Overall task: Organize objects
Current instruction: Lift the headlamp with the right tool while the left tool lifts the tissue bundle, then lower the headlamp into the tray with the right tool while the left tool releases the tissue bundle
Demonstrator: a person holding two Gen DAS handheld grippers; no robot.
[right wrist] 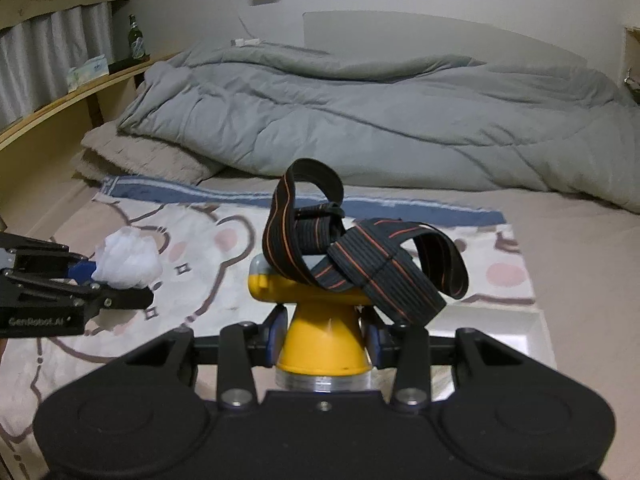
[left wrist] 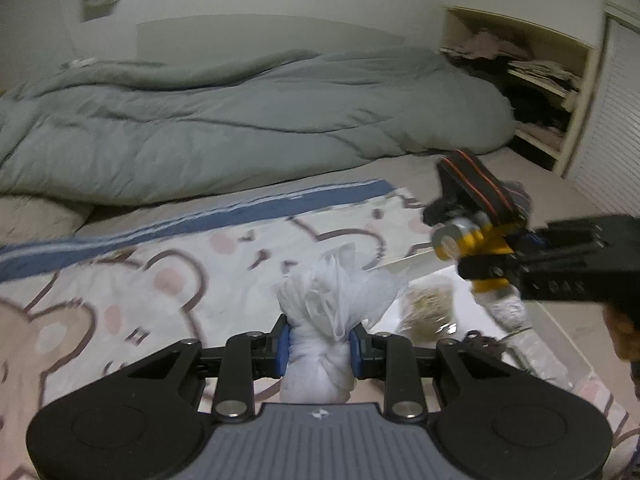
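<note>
- Left wrist view: left gripper (left wrist: 319, 346), jaws narrowed, clamps a white knotted cloth bundle (left wrist: 320, 320) — above the bear-print blanket (left wrist: 120, 280).
- Right gripper (right wrist: 325, 338), at 3 o'clock there, jaws partly closed, pinches a yellow headlamp (right wrist: 320, 340) — its black strap (right wrist: 352, 256) loops toward 12 o'clock.
- Grey duvet (right wrist: 360, 120) lies beyond on the bed.

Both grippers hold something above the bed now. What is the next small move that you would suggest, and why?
Probably carry both over the clear bin and lower them. The left gripper is shut on the white knotted bag, the right gripper on the yellow headlamp, whose strap hangs loose; both are off the bear blanket.
</note>
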